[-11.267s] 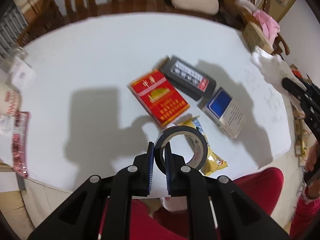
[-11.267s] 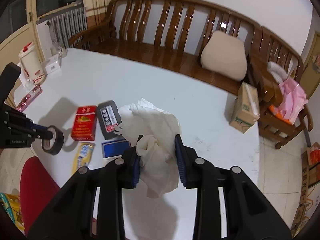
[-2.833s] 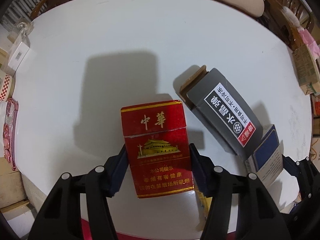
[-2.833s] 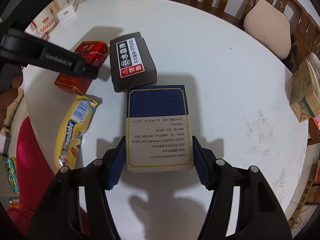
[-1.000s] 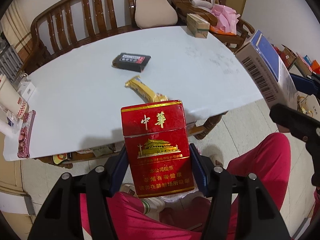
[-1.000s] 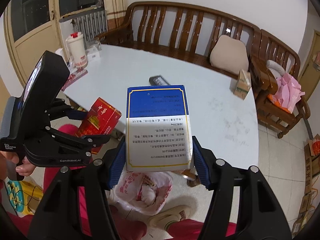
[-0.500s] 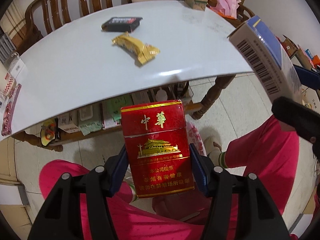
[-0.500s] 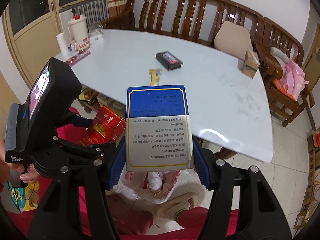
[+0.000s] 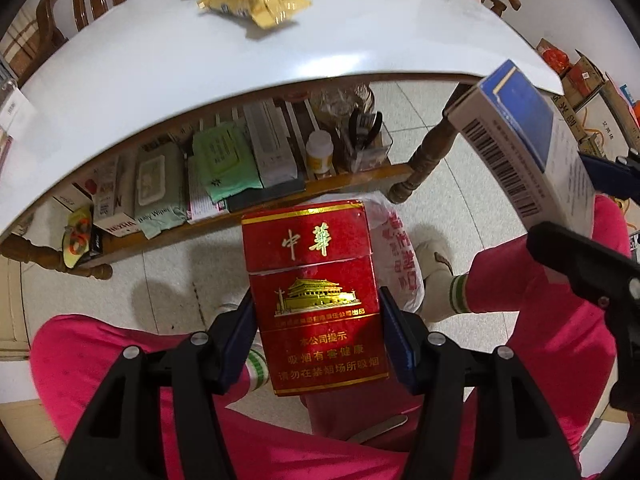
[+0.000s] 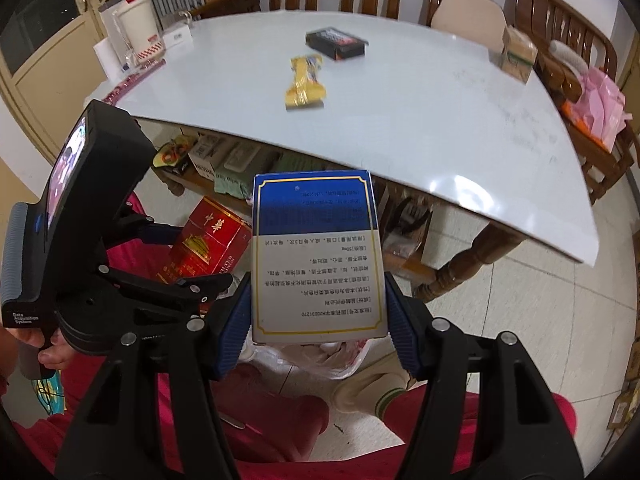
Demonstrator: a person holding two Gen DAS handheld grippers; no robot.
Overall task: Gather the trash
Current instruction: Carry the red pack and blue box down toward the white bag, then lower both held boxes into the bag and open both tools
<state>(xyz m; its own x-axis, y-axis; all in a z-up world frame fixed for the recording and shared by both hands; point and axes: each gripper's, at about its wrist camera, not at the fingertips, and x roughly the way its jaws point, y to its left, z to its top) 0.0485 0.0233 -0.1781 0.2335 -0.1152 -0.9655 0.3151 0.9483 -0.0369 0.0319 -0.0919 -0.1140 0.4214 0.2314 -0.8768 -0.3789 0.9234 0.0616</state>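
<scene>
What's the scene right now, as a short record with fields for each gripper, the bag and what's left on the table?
left gripper: shut on red cigarette pack
right gripper: shut on blue and white box
trash bag: on floor below both grippers, between the person's legs
still on table: yellow wrapper, black box

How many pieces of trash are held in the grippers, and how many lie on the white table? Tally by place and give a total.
Held: 2, red box and blue box
On table: 2, yellow wrapper and black box
Total: 4
</scene>
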